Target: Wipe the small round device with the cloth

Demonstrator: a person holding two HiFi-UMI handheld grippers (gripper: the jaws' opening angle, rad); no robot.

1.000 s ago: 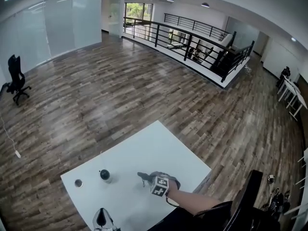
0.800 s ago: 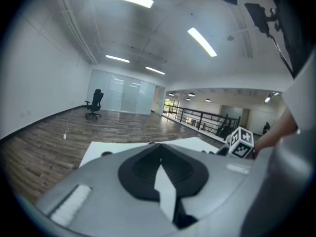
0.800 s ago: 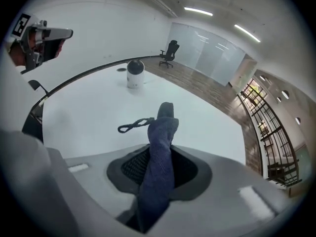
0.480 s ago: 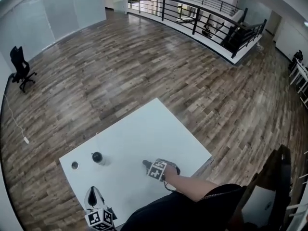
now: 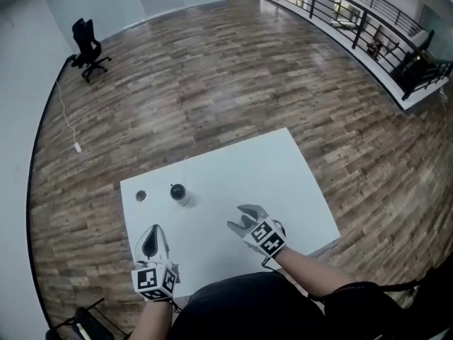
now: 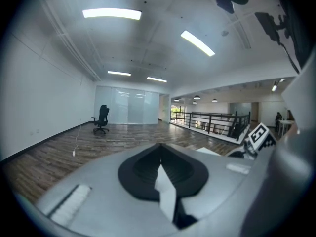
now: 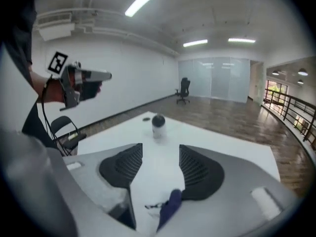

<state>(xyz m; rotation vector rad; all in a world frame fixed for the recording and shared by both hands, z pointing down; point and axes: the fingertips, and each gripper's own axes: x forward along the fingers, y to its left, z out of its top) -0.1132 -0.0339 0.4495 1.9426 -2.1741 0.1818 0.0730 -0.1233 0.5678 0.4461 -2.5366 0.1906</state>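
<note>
Device (image 5: 178,192), a dark ball on a clear base, stands toward the far left of the white worktop (image 5: 283,176), with a small disc (image 5: 141,196) just left of it. Left gripper (image 5: 153,229) hovers over the near left edge, jaws pressed together on nothing. Right gripper (image 5: 243,217) hangs over the near middle, pointing toward the device. Its jaws are spread, having just been opening, with nothing between them.

Black office chair (image 5: 88,47) stands on the wood floor (image 5: 212,69), well apart from the railing (image 5: 354,21).
</note>
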